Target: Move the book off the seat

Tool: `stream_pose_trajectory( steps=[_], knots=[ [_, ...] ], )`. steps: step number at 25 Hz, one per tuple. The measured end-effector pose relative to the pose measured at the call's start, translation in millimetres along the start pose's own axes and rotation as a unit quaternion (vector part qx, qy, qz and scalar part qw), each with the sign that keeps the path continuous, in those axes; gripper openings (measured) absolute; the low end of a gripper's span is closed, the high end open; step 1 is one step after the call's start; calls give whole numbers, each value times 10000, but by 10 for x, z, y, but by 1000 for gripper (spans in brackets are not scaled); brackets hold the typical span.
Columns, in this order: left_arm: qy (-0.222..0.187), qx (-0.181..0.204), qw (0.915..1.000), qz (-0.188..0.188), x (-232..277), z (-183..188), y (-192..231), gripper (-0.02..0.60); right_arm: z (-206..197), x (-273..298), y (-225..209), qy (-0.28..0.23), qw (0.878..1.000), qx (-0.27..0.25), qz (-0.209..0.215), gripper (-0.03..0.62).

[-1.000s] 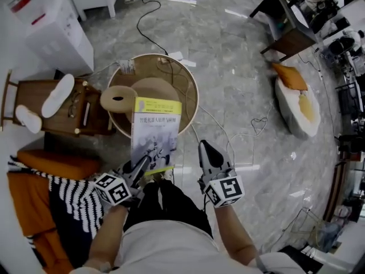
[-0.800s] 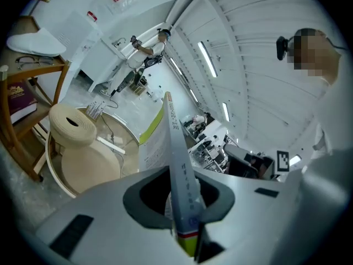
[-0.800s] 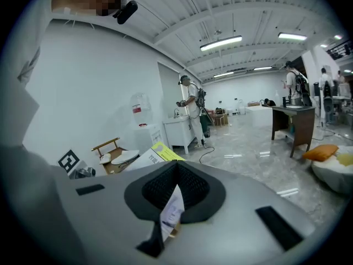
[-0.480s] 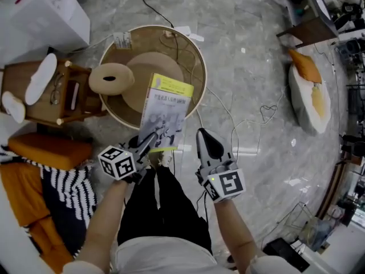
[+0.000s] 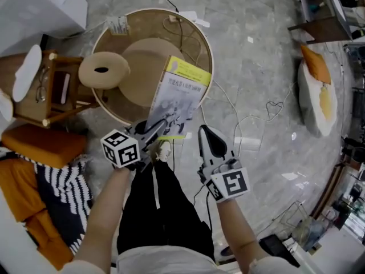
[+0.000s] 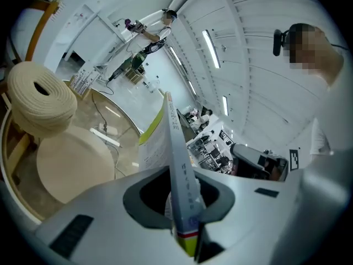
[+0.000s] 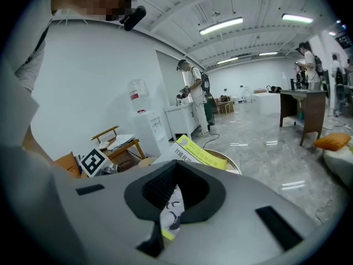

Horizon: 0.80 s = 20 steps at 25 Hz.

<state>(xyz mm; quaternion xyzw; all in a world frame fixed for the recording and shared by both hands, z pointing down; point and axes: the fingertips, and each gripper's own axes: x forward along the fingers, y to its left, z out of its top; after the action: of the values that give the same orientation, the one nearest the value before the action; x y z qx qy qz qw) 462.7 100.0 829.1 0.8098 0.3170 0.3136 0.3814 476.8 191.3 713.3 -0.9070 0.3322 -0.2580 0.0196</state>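
Now: left gripper [image 5: 153,131] has the book [image 5: 181,93]; right gripper [image 5: 208,140] closed, empty.

Nearest me, my left gripper is clamped on the book's lower edge, and its own view shows the spine pinched edge-on between the jaws. My right gripper sits just beside it, jaws together with nothing in them, clear of the book. I see the book tilted in the air, its yellow top over the near rim of the round seat [image 5: 206,50]. Beyond lie the seat's tan pad [image 5: 142,61] and a ring cushion [image 5: 102,70] at its left edge, with a wooden stand [image 5: 57,93] further left.
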Motion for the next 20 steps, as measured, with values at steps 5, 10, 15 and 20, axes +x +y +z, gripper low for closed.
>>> stream_pose_trajectory(
  steps=[5, 10, 15, 20],
  knots=[
    [-37, -65, 9999, -155, 323, 47, 267, 77, -155, 296, -185, 153, 9998, -52, 81, 21],
    [-160, -390, 9982, -415, 594, 65, 523, 78, -281, 497, -299, 233, 9996, -78, 143, 21],
    [29, -837, 9959, 345, 648, -207, 1185, 77, -351, 569, -329, 292, 9994, -48, 191, 21],
    [150, -933, 9877, 1244, 452, -354, 1707, 78, -411, 607, -367, 312, 9993, -11, 208, 21]
  ],
)
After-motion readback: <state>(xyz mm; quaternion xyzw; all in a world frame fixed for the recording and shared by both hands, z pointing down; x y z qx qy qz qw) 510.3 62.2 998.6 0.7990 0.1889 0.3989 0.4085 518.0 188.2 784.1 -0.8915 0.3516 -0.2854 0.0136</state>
